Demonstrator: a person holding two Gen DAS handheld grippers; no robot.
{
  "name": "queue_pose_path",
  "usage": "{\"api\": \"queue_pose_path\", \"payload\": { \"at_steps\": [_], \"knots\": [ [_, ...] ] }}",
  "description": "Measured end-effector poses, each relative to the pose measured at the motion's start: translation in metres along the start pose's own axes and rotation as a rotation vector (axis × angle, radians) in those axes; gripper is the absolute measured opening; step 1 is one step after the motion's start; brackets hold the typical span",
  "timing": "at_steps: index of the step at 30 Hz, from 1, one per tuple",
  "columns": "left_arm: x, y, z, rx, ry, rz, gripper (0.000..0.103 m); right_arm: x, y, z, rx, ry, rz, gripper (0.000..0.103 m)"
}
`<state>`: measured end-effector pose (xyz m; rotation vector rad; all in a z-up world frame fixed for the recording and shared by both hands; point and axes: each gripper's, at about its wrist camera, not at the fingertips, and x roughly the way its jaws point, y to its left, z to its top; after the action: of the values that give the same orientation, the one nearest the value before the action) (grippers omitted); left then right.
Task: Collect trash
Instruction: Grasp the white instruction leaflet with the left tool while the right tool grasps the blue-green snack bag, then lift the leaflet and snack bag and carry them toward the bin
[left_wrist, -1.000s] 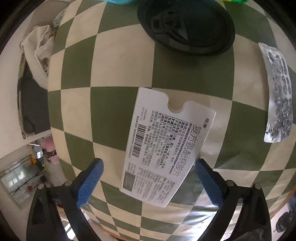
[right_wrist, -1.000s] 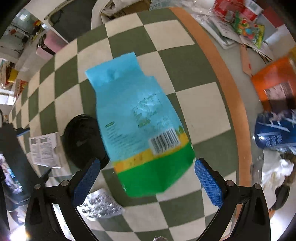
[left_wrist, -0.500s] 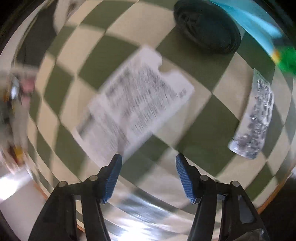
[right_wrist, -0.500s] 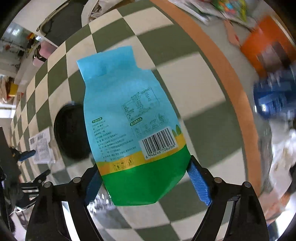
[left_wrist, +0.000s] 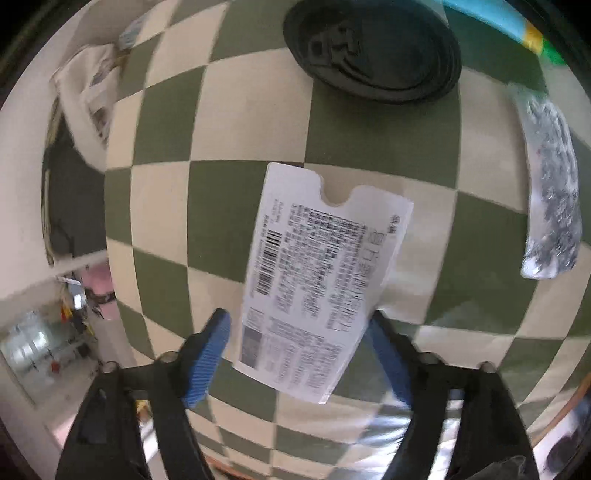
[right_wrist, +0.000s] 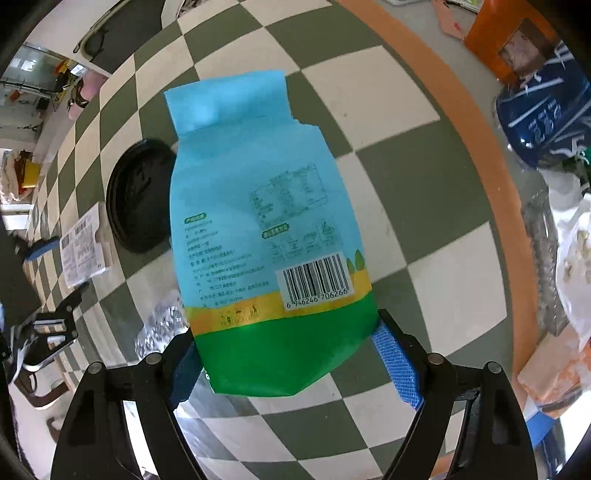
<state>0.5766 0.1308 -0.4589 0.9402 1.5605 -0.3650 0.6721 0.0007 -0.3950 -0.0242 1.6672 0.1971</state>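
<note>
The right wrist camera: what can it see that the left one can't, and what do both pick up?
Only the right wrist view shows the right gripper around the whole blue-and-green pouch, plus a dark blue bag and an orange box beyond the cloth.

Only the left wrist view shows the left gripper, jaws opening, with the white medicine box between them.

Both show that box, the black lid, the blister pack and the checkered tablecloth.

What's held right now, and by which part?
Right hand-held gripper pinches the blue-green pouch across its green bottom end. Left hand-held gripper holds nothing; jaws opening around the white carton.
</note>
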Motion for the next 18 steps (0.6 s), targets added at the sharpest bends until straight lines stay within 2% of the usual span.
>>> {"api": "queue_pose_path", "payload": {
  "at_steps": [1, 3, 4, 7, 9, 11, 12, 13, 15, 18],
  "knots": [
    [0.002, 0.000, 0.004, 0.019, 0.006, 0.001, 0.092, -0.001, 0.000, 0.001, 0.003, -0.004, 0.000, 0.086],
    [0.004, 0.002, 0.008, 0.030, 0.010, -0.007, 0.102, -0.005, -0.001, 0.004, 0.012, -0.011, 0.005, 0.086],
    [0.005, 0.004, 0.012, 0.032, 0.012, -0.025, 0.103, -0.006, 0.000, 0.005, 0.017, -0.014, 0.013, 0.086],
    [0.010, 0.021, -0.006, 0.014, 0.016, -0.090, 0.103, -0.008, 0.002, 0.005, 0.029, -0.024, 0.024, 0.086],
    [0.011, 0.018, -0.016, -0.006, -0.006, -0.116, 0.103, -0.009, 0.004, 0.009, 0.036, -0.024, 0.032, 0.086],
    [0.007, 0.015, -0.019, -0.030, -0.025, -0.143, 0.094, -0.012, -0.007, 0.014, 0.038, -0.024, 0.038, 0.086],
    [0.004, 0.014, -0.022, -0.050, -0.036, -0.184, 0.076, -0.015, -0.011, 0.016, 0.038, -0.022, 0.040, 0.086],
    [0.002, 0.013, -0.025, -0.071, -0.045, -0.207, 0.074, -0.014, -0.011, 0.017, 0.040, -0.021, 0.043, 0.086],
    [-0.003, 0.003, -0.028, -0.110, -0.060, -0.193, 0.072, -0.015, -0.014, 0.016, 0.046, -0.016, 0.045, 0.086],
    [-0.007, -0.006, -0.035, -0.227, -0.066, -0.215, 0.072, -0.014, -0.018, 0.012, 0.046, -0.013, 0.037, 0.086]
  ]
}}
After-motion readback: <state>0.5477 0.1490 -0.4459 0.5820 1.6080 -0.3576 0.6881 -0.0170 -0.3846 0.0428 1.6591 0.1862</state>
